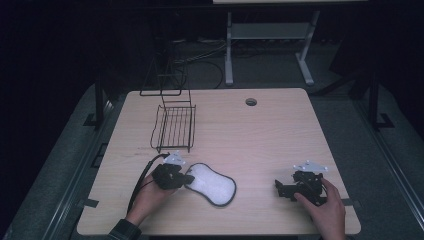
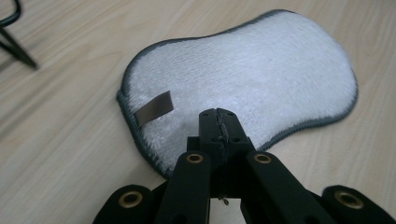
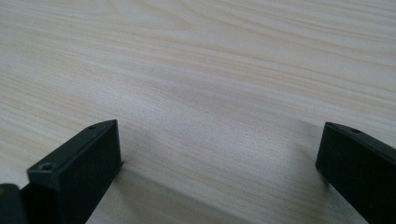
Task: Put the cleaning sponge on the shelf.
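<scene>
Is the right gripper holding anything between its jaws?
No: in the right gripper view the right gripper has its jaws wide apart, with bare wooden table between them.

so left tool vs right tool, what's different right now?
Left tool has its jaws closed together over the edge of the white pad; right tool has its jaws spread wide over bare table, holding nothing. Left sits against the pad, right lies apart from it. Both are black, hand-held and low at the table's near side.
</scene>
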`<state>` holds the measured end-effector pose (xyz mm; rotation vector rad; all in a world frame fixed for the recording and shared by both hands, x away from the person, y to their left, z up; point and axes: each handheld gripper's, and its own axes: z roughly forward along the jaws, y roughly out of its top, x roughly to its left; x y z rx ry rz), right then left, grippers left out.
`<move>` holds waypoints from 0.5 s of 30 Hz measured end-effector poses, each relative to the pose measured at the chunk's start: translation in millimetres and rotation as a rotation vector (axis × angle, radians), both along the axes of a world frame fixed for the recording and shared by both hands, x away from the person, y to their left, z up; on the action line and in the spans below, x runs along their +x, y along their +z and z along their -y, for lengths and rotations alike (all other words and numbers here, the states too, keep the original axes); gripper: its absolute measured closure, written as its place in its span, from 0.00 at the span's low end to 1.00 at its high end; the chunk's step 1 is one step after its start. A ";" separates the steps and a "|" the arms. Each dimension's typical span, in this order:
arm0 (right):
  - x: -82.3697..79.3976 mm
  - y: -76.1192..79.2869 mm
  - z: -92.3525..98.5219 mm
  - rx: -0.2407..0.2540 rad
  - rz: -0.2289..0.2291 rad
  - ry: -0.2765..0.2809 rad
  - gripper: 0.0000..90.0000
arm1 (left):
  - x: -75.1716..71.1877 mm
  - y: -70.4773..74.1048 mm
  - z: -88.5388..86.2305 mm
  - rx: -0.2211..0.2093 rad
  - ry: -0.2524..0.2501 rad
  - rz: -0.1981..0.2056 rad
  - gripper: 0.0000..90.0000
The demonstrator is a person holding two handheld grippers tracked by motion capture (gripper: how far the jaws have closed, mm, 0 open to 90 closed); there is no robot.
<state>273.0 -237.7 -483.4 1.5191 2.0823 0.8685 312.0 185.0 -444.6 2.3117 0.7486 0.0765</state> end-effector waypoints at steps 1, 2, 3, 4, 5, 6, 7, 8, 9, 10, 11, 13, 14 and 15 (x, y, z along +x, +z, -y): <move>0.0 0.0 0.0 0.000 0.000 0.000 0.00 | 1.1 0.4 -2.7 0.009 0.004 0.003 1.00; 0.0 0.0 0.0 0.000 0.000 0.000 0.00 | 2.2 0.5 -5.3 0.011 0.011 0.008 1.00; 0.0 0.0 0.0 0.000 0.000 0.000 0.00 | 3.0 0.8 -7.6 0.010 0.023 0.006 1.00; 0.0 0.0 0.0 0.000 0.000 0.000 0.00 | 4.4 1.2 -11.1 0.018 0.030 0.011 1.00; 0.0 0.0 0.0 0.000 0.000 0.000 0.00 | 5.4 1.3 -13.1 0.023 0.034 0.015 1.00; 0.0 0.0 0.0 0.000 0.000 0.000 0.00 | 6.1 1.3 -15.4 0.021 0.050 0.015 1.00; 0.0 0.0 0.0 0.000 0.000 0.000 0.00 | 7.4 1.5 -18.4 0.026 0.054 0.017 1.00; 0.0 0.0 0.0 0.000 0.000 0.000 0.00 | 8.4 1.7 -20.9 0.028 0.060 0.019 1.00; 0.0 0.0 0.0 0.000 0.000 0.000 0.00 | 8.5 1.8 -22.4 0.020 0.073 0.019 1.00; 0.0 0.0 0.0 0.000 0.000 0.000 0.00 | 8.5 3.2 -23.9 0.021 0.071 0.018 1.00; 0.0 0.0 0.0 0.001 0.000 0.000 0.00 | 7.8 4.3 -23.7 0.008 0.069 0.022 1.00; 0.0 0.0 0.0 0.001 0.000 0.000 0.00 | 4.3 7.1 -19.3 -0.021 0.058 0.018 1.00; 0.0 0.0 0.0 0.000 0.000 0.000 0.00 | 2.0 8.5 -15.4 -0.029 0.045 0.020 1.00; 0.0 0.0 0.0 0.000 0.000 0.000 0.00 | -0.5 9.8 -10.6 -0.036 0.031 0.022 1.00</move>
